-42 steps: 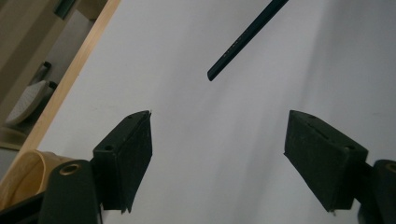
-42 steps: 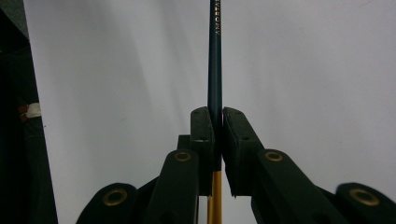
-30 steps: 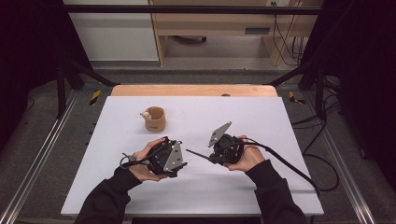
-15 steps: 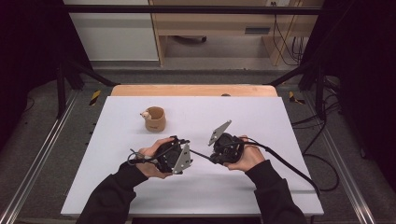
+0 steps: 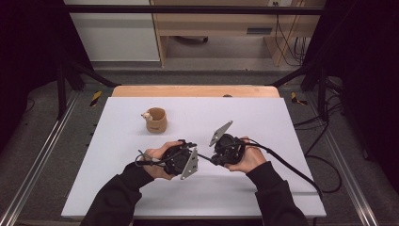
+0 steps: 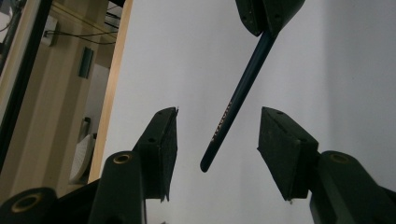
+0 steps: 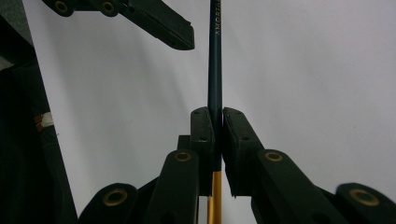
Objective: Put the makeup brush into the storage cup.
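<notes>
In the right gripper view, the right gripper (image 7: 215, 122) clamps the pencil (image 7: 215, 60) pointing to 12 o'clock, its tip between the left gripper's (image 6: 217, 140) closing, untouching fingers (image 6: 166, 144).

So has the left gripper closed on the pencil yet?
Not yet: the left gripper is open, jaws just closing, with the pencil between untouched pads. The right gripper holds it.
</notes>
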A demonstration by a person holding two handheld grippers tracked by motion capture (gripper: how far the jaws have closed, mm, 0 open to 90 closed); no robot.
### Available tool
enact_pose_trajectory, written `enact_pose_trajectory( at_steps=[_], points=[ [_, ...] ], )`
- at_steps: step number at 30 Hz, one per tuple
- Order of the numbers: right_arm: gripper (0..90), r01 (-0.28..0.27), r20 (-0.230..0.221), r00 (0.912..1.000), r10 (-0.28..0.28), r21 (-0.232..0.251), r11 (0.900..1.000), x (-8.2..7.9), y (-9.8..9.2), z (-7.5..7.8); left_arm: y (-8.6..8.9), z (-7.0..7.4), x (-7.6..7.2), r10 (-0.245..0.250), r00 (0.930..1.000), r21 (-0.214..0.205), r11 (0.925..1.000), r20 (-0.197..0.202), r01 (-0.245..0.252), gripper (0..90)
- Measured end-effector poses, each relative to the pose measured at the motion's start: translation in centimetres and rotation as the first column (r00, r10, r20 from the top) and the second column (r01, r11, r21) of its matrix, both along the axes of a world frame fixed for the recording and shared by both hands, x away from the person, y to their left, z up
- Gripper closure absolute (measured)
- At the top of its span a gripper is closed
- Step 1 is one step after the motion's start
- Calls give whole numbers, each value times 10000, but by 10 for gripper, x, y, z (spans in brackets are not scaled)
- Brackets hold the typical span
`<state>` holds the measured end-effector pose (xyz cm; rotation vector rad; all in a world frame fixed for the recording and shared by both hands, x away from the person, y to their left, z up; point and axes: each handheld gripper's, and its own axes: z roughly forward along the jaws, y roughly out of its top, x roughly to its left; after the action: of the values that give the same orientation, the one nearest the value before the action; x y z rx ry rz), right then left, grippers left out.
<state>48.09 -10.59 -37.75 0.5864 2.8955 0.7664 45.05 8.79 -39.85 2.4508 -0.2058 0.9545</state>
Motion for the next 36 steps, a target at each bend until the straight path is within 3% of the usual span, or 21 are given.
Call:
enact_pose_trajectory(
  at_steps=[10,19,36],
  points=[
    [833,81,-147,9999,-82,-77,9999,1,1,0,-6,-4,2,-483,9987,216,9986,157,480,538],
    [833,214,-301,9993,-215,-31,9998,2,2,-1,-16,-8,2,-1114,9933,542,9925,307,1096,629],
    [833,273,-381,9989,-272,17,9996,2,2,-1,-27,-16,-1,-1456,9871,1082,9845,666,1379,745]
  ],
)
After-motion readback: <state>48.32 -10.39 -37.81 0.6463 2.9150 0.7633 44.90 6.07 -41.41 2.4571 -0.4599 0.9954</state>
